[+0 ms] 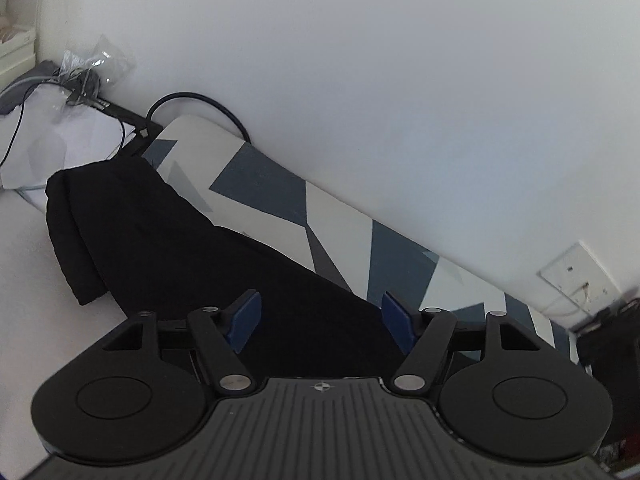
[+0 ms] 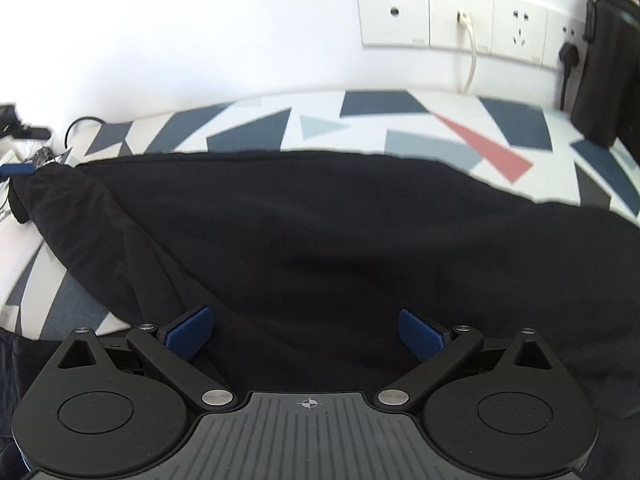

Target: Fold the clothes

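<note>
A black garment (image 1: 168, 240) lies spread over a table covered by a white cloth with blue and grey geometric shapes (image 1: 264, 188). In the right wrist view the garment (image 2: 340, 236) fills the middle of the frame. My left gripper (image 1: 320, 316) is open and empty, its blue pads just above the garment's near part. My right gripper (image 2: 306, 330) is open and empty, low over the garment. A blue pad of the left gripper (image 2: 18, 169) shows at the far left of the right wrist view, by the garment's end.
A white wall runs behind the table. Wall sockets (image 2: 460, 20) with a white cable and a black plug (image 2: 568, 56) are on the right. A black object (image 2: 604, 60) stands at the right edge. White papers (image 1: 72, 136), a plastic bag and black cables lie at the table's left end.
</note>
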A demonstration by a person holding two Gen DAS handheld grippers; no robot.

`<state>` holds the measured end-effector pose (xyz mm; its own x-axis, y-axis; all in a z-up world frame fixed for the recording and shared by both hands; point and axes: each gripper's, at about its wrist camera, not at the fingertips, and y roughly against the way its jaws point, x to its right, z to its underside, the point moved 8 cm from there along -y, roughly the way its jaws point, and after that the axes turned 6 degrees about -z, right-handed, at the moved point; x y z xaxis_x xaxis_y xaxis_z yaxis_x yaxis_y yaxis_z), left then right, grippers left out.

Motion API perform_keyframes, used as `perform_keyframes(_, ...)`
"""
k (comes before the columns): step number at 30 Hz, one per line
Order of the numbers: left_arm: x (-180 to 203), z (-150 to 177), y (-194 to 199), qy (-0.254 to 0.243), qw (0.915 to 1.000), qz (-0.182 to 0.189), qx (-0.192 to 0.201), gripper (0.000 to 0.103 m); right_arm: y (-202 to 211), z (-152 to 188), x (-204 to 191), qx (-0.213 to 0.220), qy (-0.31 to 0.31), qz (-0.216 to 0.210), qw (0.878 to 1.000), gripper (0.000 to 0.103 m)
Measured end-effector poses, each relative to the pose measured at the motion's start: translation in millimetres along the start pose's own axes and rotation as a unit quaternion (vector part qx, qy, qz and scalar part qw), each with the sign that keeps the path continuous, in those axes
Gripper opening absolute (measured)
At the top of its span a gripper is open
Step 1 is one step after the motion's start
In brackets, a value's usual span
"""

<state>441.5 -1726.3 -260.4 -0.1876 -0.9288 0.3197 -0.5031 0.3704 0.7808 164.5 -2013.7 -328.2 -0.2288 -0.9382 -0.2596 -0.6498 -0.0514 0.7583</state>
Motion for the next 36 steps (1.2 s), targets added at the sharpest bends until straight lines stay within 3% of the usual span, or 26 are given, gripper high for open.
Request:
perform_keyframes(5,14.2,10.4,-41.1,0.011,0.9971,-0.031,-0.069,0.062,-0.1,9.0,-3.6,0.000,0.003,-0.006,1.000,0.099)
perform_keyframes(11,20.6,26.1,-59.1,-0.005,0.9943,-0.054,-0.092,0.051,2.3,18.6,-9.4,-0.005,0.028,-0.015,0.999,0.101)
perform_keyframes(12,20.9,26.4,-59.2,-0.011,0.9942,-0.057,-0.091,0.032,1.9,19.9,-9.9,-0.006,0.031,-0.014,0.999,0.102)
perform_keyframes(13,19.5,26.0,-58.0,-0.010,0.9945,-0.054,-0.089,0.004,1.5,20.8,-10.3,-0.006,0.031,-0.015,0.999,0.102)
perform_keyframes(17,11.9,20.9,-36.9,0.003,0.9980,-0.028,-0.057,0.001,2.2,20.4,-13.7,-0.007,0.029,-0.022,0.999,0.102)
perform_keyframes(21,5.3,16.6,16.5,-0.024,0.9997,-0.007,0.004,0.001,7.1,16.6,-19.3,-0.007,0.036,-0.041,0.998,0.102)
perform_keyframes(26,-36.3,38.8,81.5,0.033,0.9988,0.000,0.037,0.001,18.1,13.5,-33.1,-0.007,0.073,-0.065,0.995,0.102)
perform_keyframes(29,-65.0,89.8,98.2,0.061,0.9976,-0.026,0.019,0.001,17.5,19.0,-34.8,-0.025,0.085,-0.066,0.994,0.102)
perform_keyframes(32,-92.1,137.9,90.6,0.092,0.9925,-0.064,-0.048,0.001,17.2,27.5,-31.1,-0.038,0.091,-0.058,0.993,0.102)
perform_keyframes(35,-103.3,147.3,86.7,0.079,0.9883,-0.115,-0.062,0.005,19.5,30.7,-29.0,-0.043,0.092,-0.051,0.994,0.102)
perform_keyframes(36,-100.1,140.8,88.5,0.067,0.9899,-0.116,-0.048,0.015,19.8,31.0,-28.7,-0.043,0.089,-0.050,0.994,0.102)
